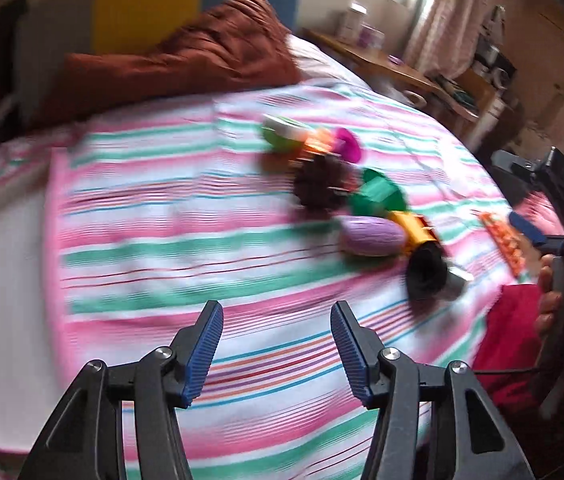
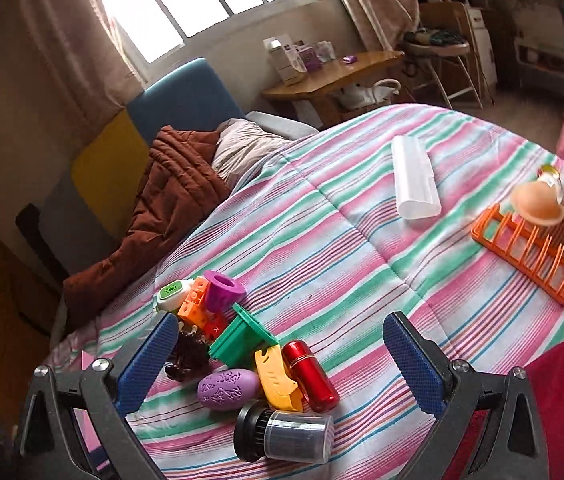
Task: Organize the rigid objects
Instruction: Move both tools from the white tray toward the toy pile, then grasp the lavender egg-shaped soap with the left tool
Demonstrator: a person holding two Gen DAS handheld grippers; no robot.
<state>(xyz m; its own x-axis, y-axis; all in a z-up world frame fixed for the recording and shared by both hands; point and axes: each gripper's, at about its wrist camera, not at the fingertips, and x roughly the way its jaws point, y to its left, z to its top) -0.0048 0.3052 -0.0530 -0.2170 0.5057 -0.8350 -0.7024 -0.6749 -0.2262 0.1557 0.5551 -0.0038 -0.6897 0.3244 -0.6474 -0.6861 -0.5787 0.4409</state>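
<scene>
A cluster of small rigid objects lies on the striped bedspread (image 2: 342, 240): a purple egg (image 2: 227, 390), a red cylinder (image 2: 310, 374), a yellow piece (image 2: 275, 376), a green block (image 2: 241, 338), a magenta cup (image 2: 223, 290), orange blocks (image 2: 197, 300), a dark brown piece (image 2: 189, 354) and a black-capped clear jar (image 2: 286, 436). My right gripper (image 2: 282, 364) is open, jaws wide around the cluster, just above it. My left gripper (image 1: 277, 350) is open and empty over bare bedspread, short of the blurred cluster with its purple egg (image 1: 372, 236) and its jar (image 1: 428, 272).
An orange rack (image 2: 526, 248), a white case (image 2: 416, 178) and a peach disc (image 2: 536, 200) lie at the bed's far right. A brown quilt (image 2: 161, 200) is bunched at the head. A wooden table (image 2: 334, 72) stands beyond. A white tray (image 1: 1, 300) lies far left.
</scene>
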